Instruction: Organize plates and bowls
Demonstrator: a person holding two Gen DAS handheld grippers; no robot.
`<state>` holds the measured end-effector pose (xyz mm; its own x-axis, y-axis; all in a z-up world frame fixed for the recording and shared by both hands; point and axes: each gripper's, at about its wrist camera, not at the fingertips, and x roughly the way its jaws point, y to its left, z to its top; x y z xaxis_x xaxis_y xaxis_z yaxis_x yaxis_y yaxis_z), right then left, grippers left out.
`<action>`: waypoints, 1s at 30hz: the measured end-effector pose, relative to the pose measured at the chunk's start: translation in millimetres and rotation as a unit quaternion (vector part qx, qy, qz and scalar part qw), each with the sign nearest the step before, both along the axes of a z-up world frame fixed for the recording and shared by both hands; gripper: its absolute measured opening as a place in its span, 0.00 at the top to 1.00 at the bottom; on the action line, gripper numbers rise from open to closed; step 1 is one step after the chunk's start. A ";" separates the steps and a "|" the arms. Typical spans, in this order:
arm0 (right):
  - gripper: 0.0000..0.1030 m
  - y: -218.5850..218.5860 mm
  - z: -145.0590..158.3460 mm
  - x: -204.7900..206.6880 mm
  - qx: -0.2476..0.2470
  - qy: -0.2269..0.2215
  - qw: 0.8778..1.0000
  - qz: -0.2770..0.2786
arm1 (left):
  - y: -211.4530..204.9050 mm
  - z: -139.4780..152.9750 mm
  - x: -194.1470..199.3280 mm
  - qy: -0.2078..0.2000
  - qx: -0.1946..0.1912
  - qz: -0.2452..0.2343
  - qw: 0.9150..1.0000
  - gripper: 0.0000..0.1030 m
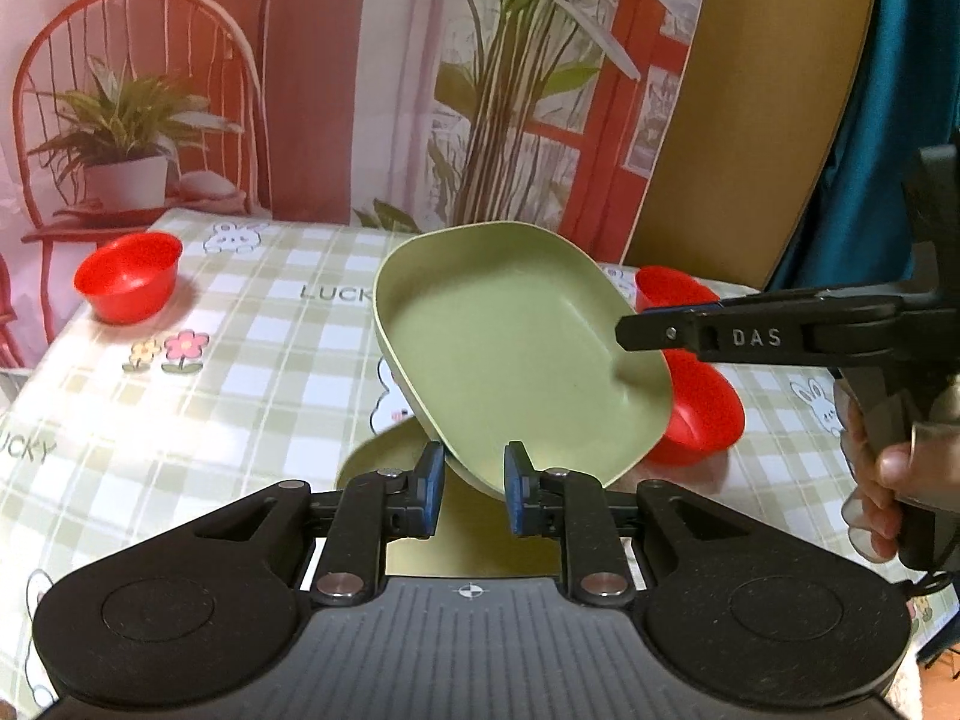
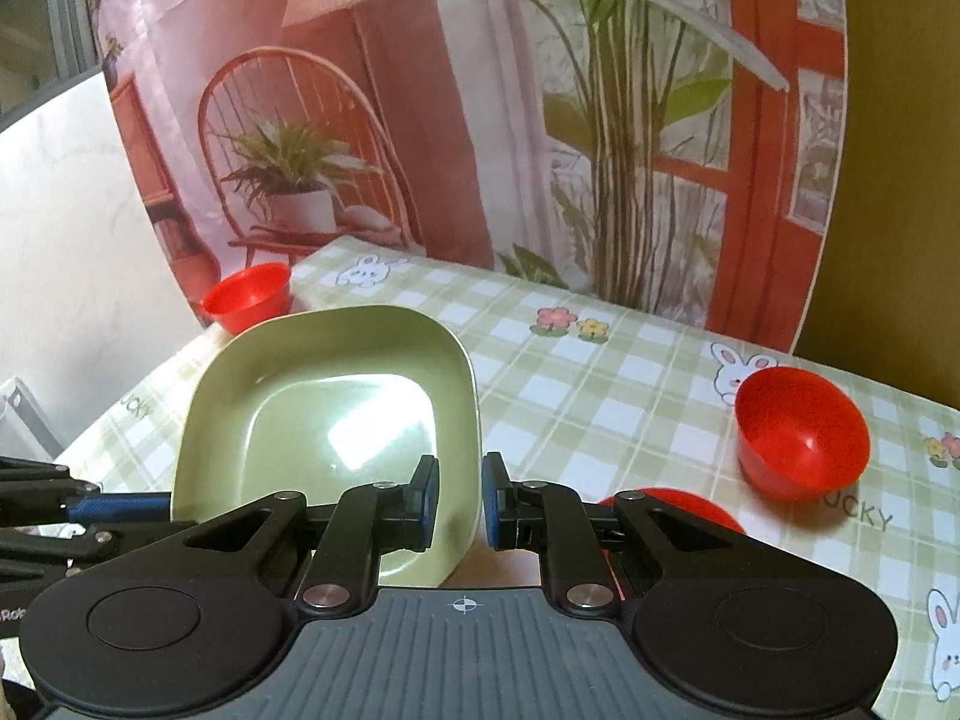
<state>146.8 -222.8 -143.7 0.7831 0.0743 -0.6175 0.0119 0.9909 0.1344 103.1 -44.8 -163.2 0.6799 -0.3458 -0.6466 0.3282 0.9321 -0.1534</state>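
A green square plate (image 1: 510,348) hangs tilted above the checked table, held at two rims. My left gripper (image 1: 474,492) straddles its near rim, pads close on each side. My right gripper (image 2: 461,501) straddles the plate's (image 2: 336,414) right rim the same way; its arm enters the left wrist view from the right (image 1: 654,333). A second green plate (image 1: 390,456) lies on the table under the lifted one. A red bowl (image 1: 129,276) sits far left. Two more red bowls (image 1: 702,408) lie behind the plate, seen in the right wrist view as one upright (image 2: 801,441) and one low (image 2: 690,507).
The table (image 2: 600,396) has a green checked cloth with rabbits and flowers. A printed backdrop (image 1: 360,90) of chair and plants stands behind it. A brown board (image 1: 750,90) stands at the right.
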 end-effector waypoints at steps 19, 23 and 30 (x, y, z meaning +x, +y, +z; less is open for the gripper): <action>0.86 28.4 -28.4 -6.7 -0.010 0.040 0.999 0.009 | 21.0 -33.4 -13.5 0.064 -0.037 0.018 0.997 0.78; 0.86 30.4 -30.2 -6.0 -0.013 0.045 0.999 0.009 | 21.3 -39.9 -14.5 0.073 -0.040 0.019 0.996 0.78; 0.86 33.2 -34.9 -3.6 -0.018 0.054 0.998 0.008 | 25.3 -46.0 -14.6 0.084 -0.050 0.022 0.995 0.78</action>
